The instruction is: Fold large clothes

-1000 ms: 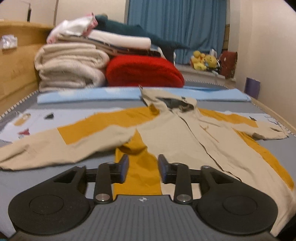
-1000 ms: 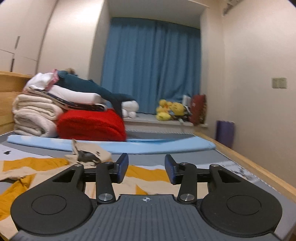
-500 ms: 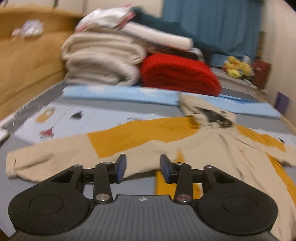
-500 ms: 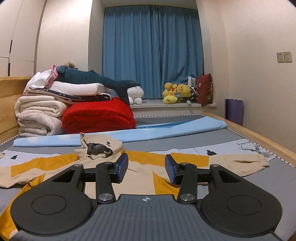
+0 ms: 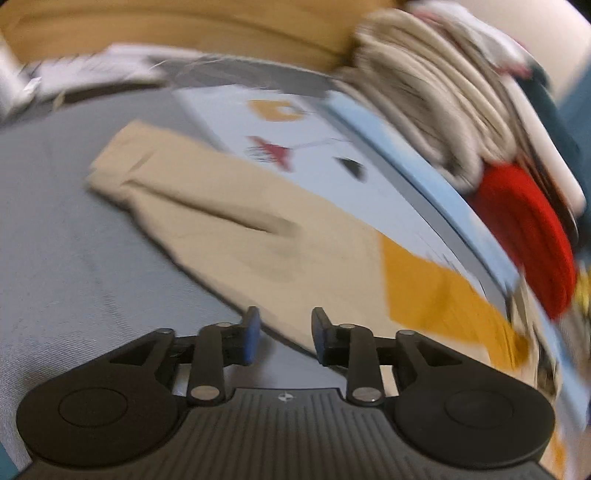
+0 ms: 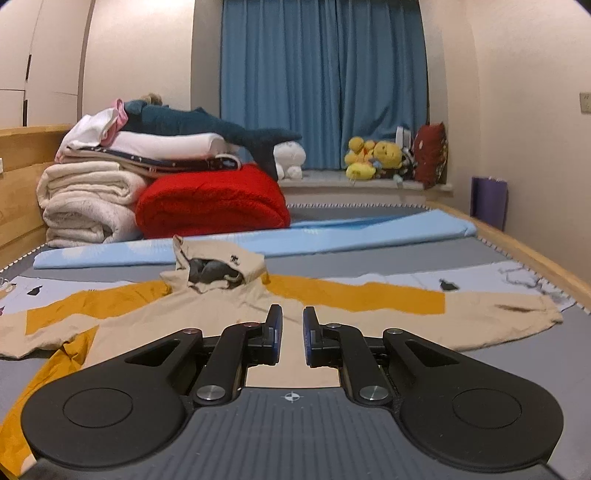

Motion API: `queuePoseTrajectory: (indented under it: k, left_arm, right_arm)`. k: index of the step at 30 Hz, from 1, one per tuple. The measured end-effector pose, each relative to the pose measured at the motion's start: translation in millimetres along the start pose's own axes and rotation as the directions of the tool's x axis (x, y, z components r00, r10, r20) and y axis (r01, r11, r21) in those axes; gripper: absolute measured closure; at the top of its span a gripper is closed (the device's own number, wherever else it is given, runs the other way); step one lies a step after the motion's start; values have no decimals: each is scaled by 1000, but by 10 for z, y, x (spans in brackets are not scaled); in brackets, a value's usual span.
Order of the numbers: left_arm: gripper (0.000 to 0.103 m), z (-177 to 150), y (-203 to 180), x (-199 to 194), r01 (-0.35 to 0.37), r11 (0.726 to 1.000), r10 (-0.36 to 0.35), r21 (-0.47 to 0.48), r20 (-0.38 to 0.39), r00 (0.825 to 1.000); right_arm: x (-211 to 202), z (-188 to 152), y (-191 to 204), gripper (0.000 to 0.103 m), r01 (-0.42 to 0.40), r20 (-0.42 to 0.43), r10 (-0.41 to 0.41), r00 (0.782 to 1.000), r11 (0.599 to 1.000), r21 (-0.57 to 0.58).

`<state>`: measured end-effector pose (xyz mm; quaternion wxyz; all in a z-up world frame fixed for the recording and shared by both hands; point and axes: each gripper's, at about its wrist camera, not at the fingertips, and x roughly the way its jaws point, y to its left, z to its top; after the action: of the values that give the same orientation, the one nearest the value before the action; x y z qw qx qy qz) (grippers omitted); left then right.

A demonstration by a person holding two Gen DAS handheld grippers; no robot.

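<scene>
A beige hooded jacket point(image 6: 229, 314) with mustard panels lies spread on the grey bed, its hood point(image 6: 218, 269) towards the blanket pile. My right gripper point(image 6: 292, 332) hovers low over the chest below the hood. Its jaws are closing to a narrow gap, with flat beige cloth showing behind it and nothing visibly pinched. The left wrist view is blurred and tilted. In it the jacket's sleeve point(image 5: 229, 221) runs to its cuff point(image 5: 107, 173). My left gripper point(image 5: 284, 336) stands open just above the sleeve's near edge, holding nothing.
Folded beige blankets point(image 6: 85, 203) and a red blanket point(image 6: 210, 201) are stacked at the far left. A light blue mat point(image 6: 332, 229) lies across the bed behind the hood. A wooden bed rim point(image 6: 535, 266) runs along the right, a headboard point(image 5: 184, 22) on the left.
My left gripper has swung left along the sleeve towards the cuff and rolled, tilting its view. My right gripper has dipped over the jacket and its jaws have narrowed.
</scene>
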<state>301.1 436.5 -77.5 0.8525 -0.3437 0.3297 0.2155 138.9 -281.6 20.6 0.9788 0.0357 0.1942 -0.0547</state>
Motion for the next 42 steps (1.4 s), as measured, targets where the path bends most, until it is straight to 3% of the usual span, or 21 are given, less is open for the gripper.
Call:
queuePoseTrajectory:
  k: [2,8,13,18,19,20,21,23,25,30,34,38,40,42]
  left_arm:
    - [60,109,217,57,0,998,0,-64,2,1000]
    - [55,356,671,241,-9,974,13,-226,17,1000]
    - [55,461,746,344,16,962,0,-272,57,998]
    - [58,488,632,431,-15,969,38,-247,87,996]
    - [67,480,595,431,-33,970,57,-241,92,994]
    - [83,473,568,424,-56,970,81,-238,96,992]
    - [90,478,548,434,-79,968,105,-240,98,990]
    - [99,472,531,405,-99,963,130,-250,115,985]
    - [100,486,447,343,-120,967,155,-226,146,977]
    - [102,545,-40,78,-139,981,170,-137,250,953]
    - [102,496,-729,-202,-103,994,107,-28,324,940]
    - [102,235,-1685,-461,2,990,-53,143,358,932]
    - [102,-39,-2243,-615,80,963,-169,259,342,924]
    - [102,-430,-2791,-802,164,912,-288,377,300,909]
  right_arm:
    - [77,-6,43,91,-3,-22,3,1000,1000,-3]
    - [259,-30,177,90,-9,-76,7,997,1000,-26]
    - [345,-66,261,90,-12,-103,7,995,998,-53]
    - [339,-26,310,90,-16,-84,11,996,998,-59]
    - [336,-13,318,90,-18,-80,13,997,998,-53]
    - [338,3,304,90,-19,-79,16,997,999,-40]
    - [337,25,295,90,-20,-81,18,997,1000,-16]
    - [342,112,298,90,-41,-77,41,996,999,4]
    - [357,255,369,90,-68,-41,67,997,997,-30]
    - [634,688,565,91,-111,59,117,991,989,-100]
    - [910,745,545,92,-114,110,127,986,986,-119]
    - [1135,594,343,96,-116,11,117,993,993,-38]
    - [1208,570,278,96,-117,-13,117,993,993,-3]
    - [1259,551,218,96,-121,-33,121,992,992,30]
